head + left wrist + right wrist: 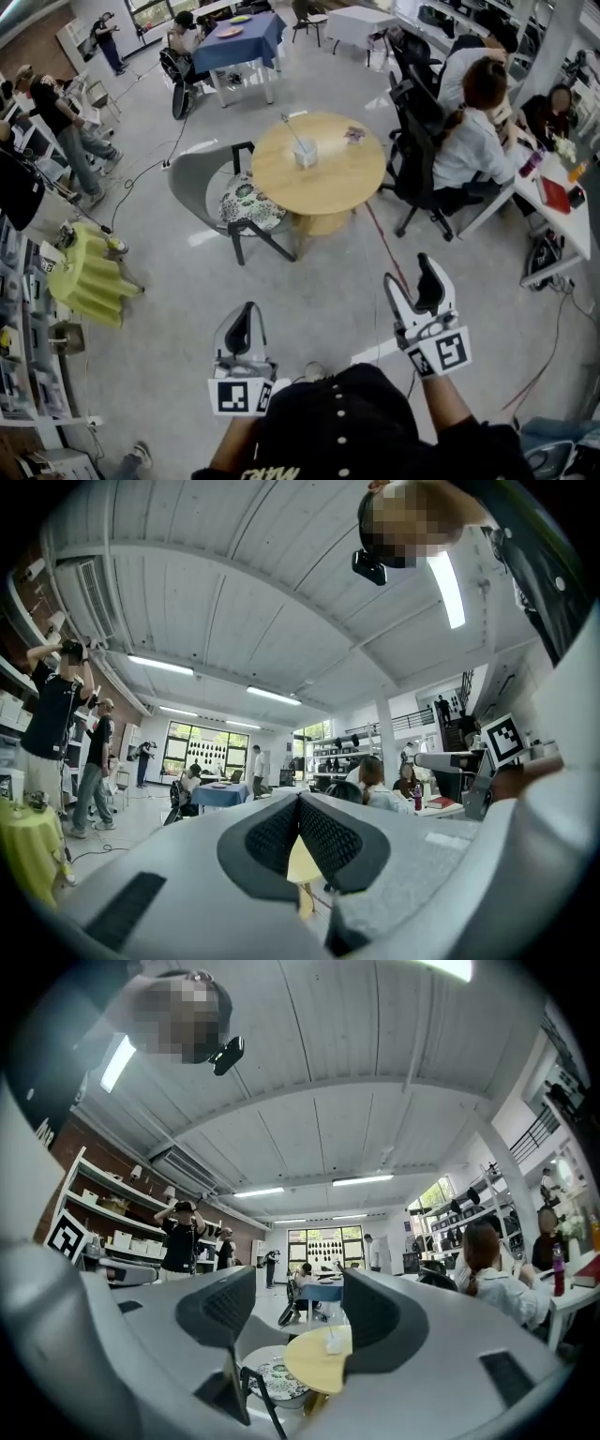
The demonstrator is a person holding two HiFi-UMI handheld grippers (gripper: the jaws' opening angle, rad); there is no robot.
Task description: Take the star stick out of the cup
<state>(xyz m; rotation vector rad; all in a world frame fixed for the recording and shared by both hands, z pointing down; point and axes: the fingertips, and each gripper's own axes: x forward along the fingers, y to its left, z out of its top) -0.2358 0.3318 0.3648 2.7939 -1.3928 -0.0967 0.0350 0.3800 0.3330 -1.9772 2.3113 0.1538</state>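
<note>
Approach was judged pending: cup [306, 153] holding star stick [294, 132] far off; right gripper [411, 272] spread wide, left gripper [245, 314] closed, both empty.

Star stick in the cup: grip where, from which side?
Grip the bare shaft of the star stick just above the rim of the white cup. It leans toward the head view's upper left, so probably come from above, jaws across the shaft, pulling along the lean.

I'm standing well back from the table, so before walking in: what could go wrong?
A red cable lies on the floor toward the table: trip risk. The chair crowds its near-left side. The cup looks small; pulling the star stick with the open right tongs alone may tip it.
</note>
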